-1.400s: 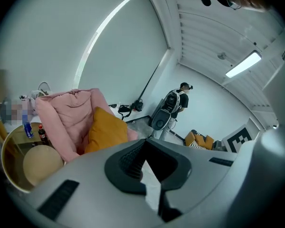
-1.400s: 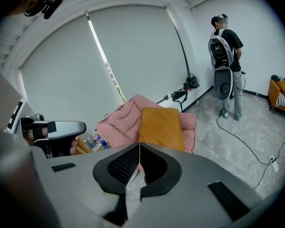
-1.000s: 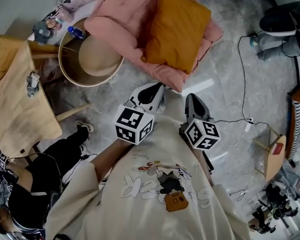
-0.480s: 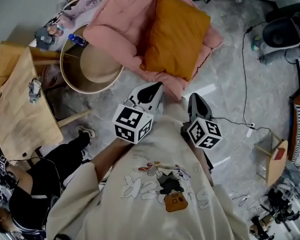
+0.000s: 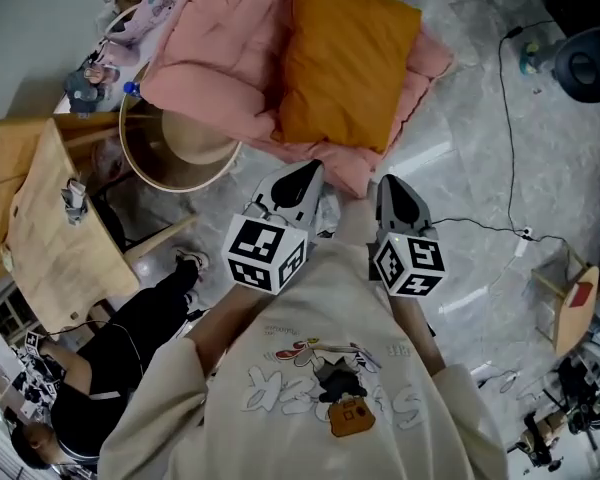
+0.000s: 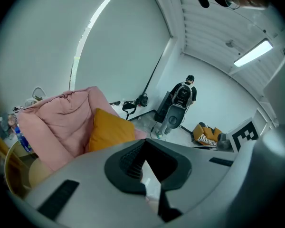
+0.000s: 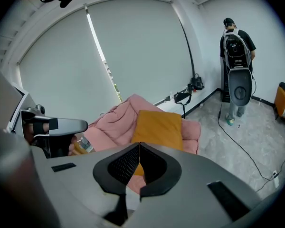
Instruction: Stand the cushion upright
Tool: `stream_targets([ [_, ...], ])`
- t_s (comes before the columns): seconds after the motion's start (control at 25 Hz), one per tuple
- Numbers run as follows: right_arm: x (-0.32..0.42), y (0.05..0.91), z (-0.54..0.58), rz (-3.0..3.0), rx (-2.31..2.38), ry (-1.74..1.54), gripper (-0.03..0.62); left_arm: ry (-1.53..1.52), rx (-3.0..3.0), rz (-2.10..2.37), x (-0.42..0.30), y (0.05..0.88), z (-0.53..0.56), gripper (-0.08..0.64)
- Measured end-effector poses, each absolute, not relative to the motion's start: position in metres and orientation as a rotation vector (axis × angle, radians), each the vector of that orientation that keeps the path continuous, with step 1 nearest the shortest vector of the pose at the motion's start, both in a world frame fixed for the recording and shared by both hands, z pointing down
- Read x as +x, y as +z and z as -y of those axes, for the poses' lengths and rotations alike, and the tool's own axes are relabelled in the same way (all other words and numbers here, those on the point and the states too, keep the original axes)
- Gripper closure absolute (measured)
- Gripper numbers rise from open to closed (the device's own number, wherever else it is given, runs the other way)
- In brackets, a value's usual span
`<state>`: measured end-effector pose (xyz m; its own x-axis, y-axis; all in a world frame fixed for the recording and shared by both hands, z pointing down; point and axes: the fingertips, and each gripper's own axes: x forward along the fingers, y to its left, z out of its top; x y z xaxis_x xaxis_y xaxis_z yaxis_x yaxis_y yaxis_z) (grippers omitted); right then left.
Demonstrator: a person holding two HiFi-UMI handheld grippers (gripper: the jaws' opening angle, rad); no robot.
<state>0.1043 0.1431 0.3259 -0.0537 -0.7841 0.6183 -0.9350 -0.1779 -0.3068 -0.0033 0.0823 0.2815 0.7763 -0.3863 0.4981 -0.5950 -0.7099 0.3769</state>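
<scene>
Both pairs of tongs have come forward toward the pink padded seat [image 5: 215, 63], which now lies closer under them than a second ago. At the far left stands a wooden surface [image 5: 55, 238], with a round wooden tub [image 5: 170, 187] on the floor between it and the seat's left edge. The orange cushion [image 5: 345, 58] lies on the right half of the seat, leaning back against the padding at a slant. Its lower edge is near the seat's front edge and its right corner is close to the seat's right edge.

The left tongs [image 5: 308, 170] hang just short of the seat's front edge, clenched tight with nothing between the tips. The right tongs [image 5: 388, 181], just beside them, are clenched and empty too, pointing at the cushion's lower edge. Neither touches cushion or seat. A black cable [image 5: 505, 108] trails across the grey floor on the right.
</scene>
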Motion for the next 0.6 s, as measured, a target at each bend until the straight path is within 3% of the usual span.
stream_targets([
  [0.6,0.182,0.392,-0.094,1.843,1.958,1.209,0.569,0.747,2.35,0.787,0.051,0.355,-0.026,0.554],
])
